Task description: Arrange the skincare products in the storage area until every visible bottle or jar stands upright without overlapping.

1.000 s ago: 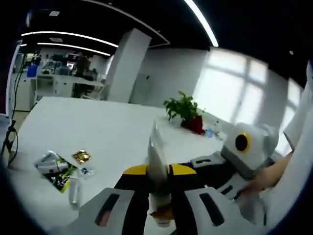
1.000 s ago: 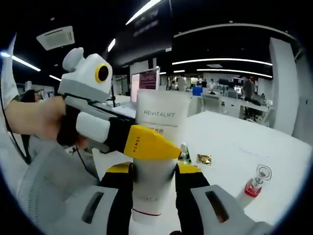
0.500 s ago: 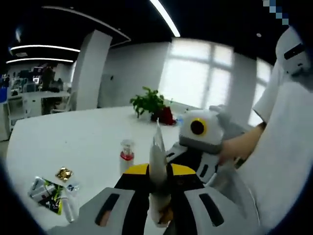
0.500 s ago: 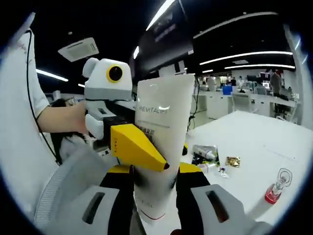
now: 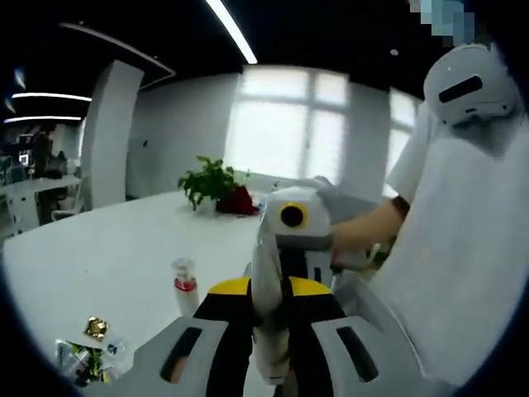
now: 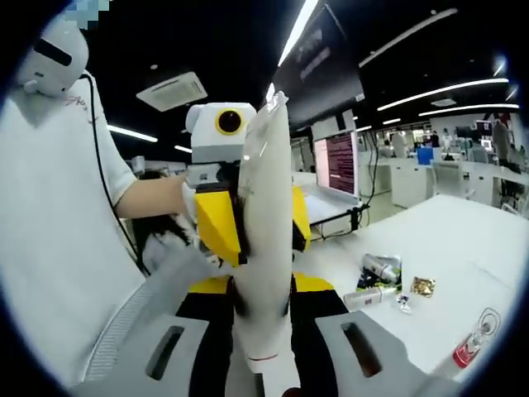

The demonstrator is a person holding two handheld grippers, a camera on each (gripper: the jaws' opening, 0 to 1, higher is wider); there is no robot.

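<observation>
A: Item one, the white tube (image 6: pixel 263 248)?

B: Held up off the table between both tools, standing roughly upright with its crimped flat end up and its cap end down. In the right gripper view it is seen nearly edge-on; in the left gripper view it rises between that view's own jaws.

A: Left gripper (image 5: pixel 270 364)?

B: Jaws closed against the lower part of the tube. Seen from the right gripper view, its yellow tips sit on either side of the tube's middle.

A: Right gripper (image 6: pixel 263 364)?

B: Clamped on the tube's cap end, jaws pressed to either side. From the left gripper view it shows just behind the tube, with a hand (image 5: pixel 351 240) on it.

A: Remaining stock on the white table (image 5: pixel 116 248)?

B: A small bottle (image 5: pixel 185 285) with a red band and clear cap, standing upright, well apart from the rest. A cluster lying flat: a green and black sachet (image 6: pixel 376 277) with a silver tube (image 6: pixel 378 266) on it, a gold foil packet (image 6: pixel 423 286) just beside, and a clear vial (image 6: pixel 362 298) near them, though that one is too small to be sure of.

A: Background?

B: A potted plant (image 5: pixel 213 184) at the table's far edge, a monitor (image 6: pixel 335 163) behind, and a person in a white shirt (image 5: pixel 463 248).
</observation>
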